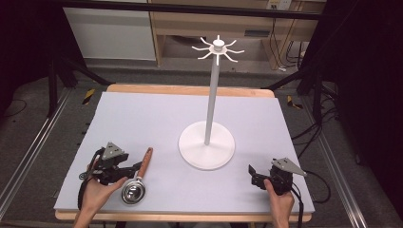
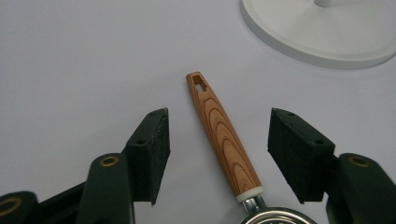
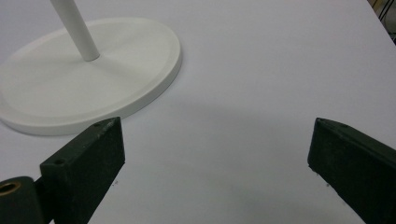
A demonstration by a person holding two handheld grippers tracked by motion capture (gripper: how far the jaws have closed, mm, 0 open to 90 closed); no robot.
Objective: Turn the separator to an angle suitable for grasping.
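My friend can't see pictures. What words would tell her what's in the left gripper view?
A strainer's striped wooden handle lies on a white table between the left gripper's two open black jaws, which are not touching it. Its metal bowl peeks in at the bottom edge, and a white stand's round base sits at the top right.

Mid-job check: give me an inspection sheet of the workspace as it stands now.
Surface: pale grey mat on a wooden table, flat.
Job's things: white hook stand, upright; strainer with a wooden handle, lying flat.
Clutter: nothing seen.
Grippers: left gripper open, fingers either side of the handle, not touching; right gripper open over bare mat beside the stand's base.
Cables: one trails from each gripper; more on the floor at right.
Surroundings: wooden furniture behind, dark frame.
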